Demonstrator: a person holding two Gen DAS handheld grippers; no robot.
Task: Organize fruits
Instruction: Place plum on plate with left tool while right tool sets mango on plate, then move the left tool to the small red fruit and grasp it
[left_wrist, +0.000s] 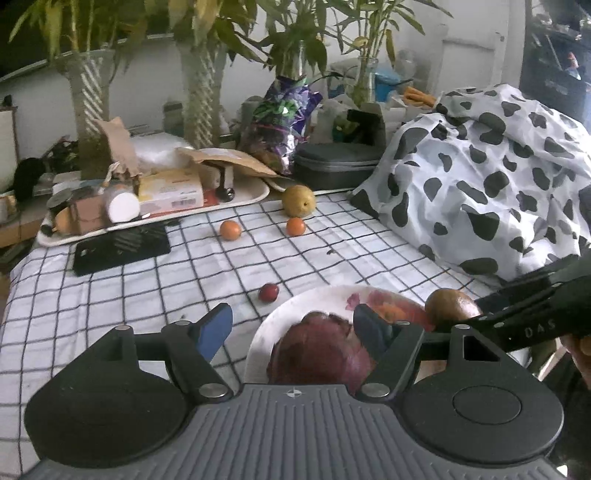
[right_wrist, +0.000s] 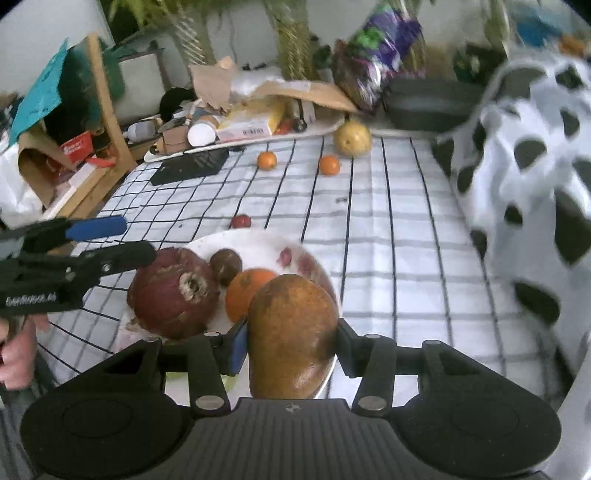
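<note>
Your right gripper (right_wrist: 291, 343) is clamped on a brown-orange mango (right_wrist: 291, 328), its two fingers pressed against the fruit's sides, right over the near edge of the white plate (right_wrist: 258, 243). Whether the mango rests on the plate or hangs just above it, you cannot tell from either view.

Your left gripper (left_wrist: 291, 332) stands wide, holding nothing — its fingers straddle the plate's left side, with the big dark-red pomegranate (left_wrist: 314, 354) lying between and below them. In the right wrist view that same gripper reaches in from the left, its tips just beside the pomegranate.

On the plate, alongside the pomegranate, sit an orange (right_wrist: 245, 291) and a small dark-brown round fruit (right_wrist: 226, 266); the orange is touching the mango and partly hidden behind it.

Fruit not yet gathered lies on the checked tablecloth (right_wrist: 388, 240): a small red fruit (right_wrist: 241, 221) just beyond the plate's far rim, two small oranges (right_wrist: 267, 160) (right_wrist: 329, 165) well apart from the plate, and a yellow pear (right_wrist: 352, 138) behind them at the cloth's far edge.

Around you: a cluttered tray (left_wrist: 251, 197) of boxes and paper at the back left, a black flat object (left_wrist: 120, 249) on the cloth in front of it, and a cow-print cloth (left_wrist: 480, 177) heaped along the right side.
</note>
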